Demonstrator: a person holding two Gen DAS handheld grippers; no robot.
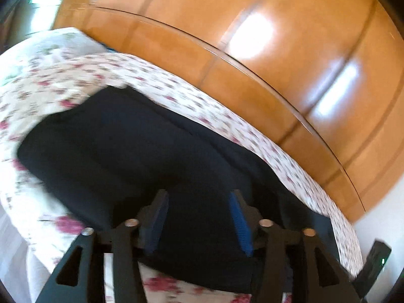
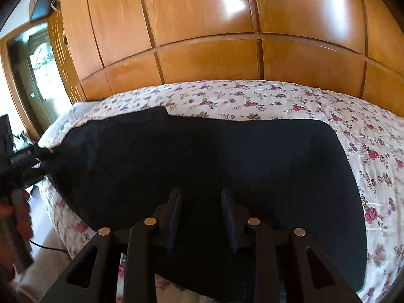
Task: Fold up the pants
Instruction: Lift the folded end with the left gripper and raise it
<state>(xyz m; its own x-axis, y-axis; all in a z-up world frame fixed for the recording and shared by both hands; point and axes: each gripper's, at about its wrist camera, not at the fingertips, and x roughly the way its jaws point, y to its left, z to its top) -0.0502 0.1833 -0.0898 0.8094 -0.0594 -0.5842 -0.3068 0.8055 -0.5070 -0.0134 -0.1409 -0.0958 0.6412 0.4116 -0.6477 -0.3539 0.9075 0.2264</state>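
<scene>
Black pants lie flat along the near side of a bed with a floral cover; they also fill the middle of the left wrist view. My right gripper is open, hovering just over the near edge of the pants, nothing between its pads. My left gripper is open too, above the near edge of the pants at their left end. The left gripper's body shows at the far left of the right wrist view, beside the pants' left end.
A glossy wooden wardrobe stands right behind the bed. A pillow lies at the bed's left end. A doorway and window are at the left. The other gripper's edge shows at the right.
</scene>
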